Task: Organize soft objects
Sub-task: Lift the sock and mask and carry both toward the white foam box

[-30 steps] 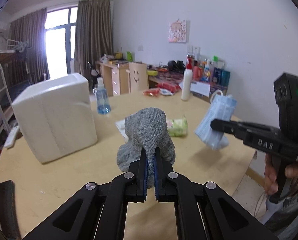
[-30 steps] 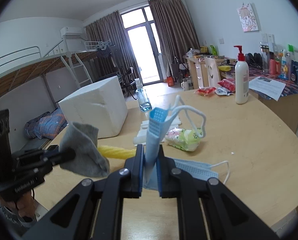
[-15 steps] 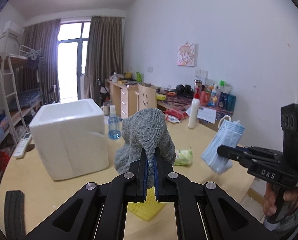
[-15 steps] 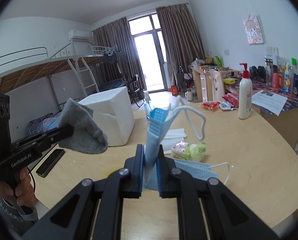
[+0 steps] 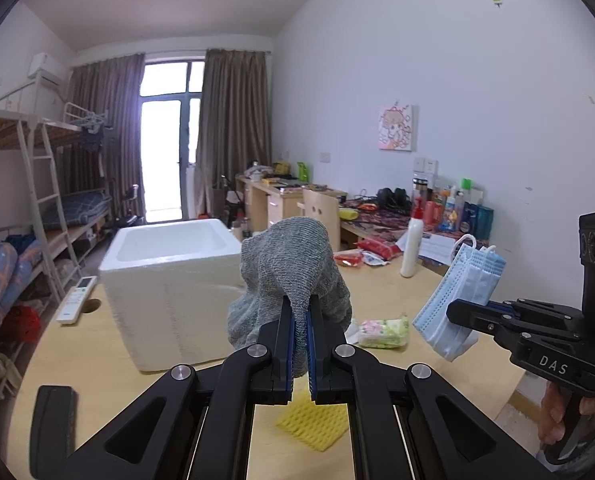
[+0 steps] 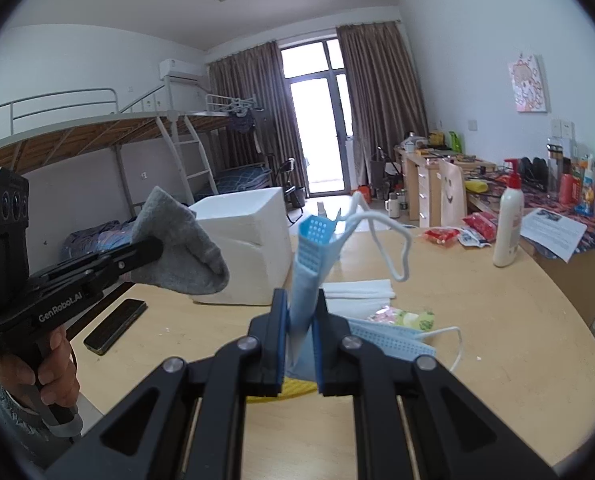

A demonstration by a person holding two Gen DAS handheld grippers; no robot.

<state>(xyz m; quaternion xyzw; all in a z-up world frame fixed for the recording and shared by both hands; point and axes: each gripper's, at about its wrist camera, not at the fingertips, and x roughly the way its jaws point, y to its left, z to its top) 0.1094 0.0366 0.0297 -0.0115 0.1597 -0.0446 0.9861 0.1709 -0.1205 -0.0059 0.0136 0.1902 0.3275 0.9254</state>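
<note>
white lotion bottle (image 6: 508, 224) upright at table's (image 6: 497, 320) far side | remote control (image 5: 76, 299) beside foam box | black phone (image 6: 115, 331) flat near table's edge | red snack packets (image 6: 441, 237) near bottle

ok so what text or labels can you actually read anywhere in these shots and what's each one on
"DAS": on the side of the right gripper, seen from the left wrist view.
"GenRobot.AI": on the side of the left gripper, seen from the right wrist view.
Smaller print below "GenRobot.AI" on that gripper: too small to read.
Printed sheet on the side desk: text blurred, unreadable.
Pump bottle and the bottles by the wall: labels too small to read.
</note>
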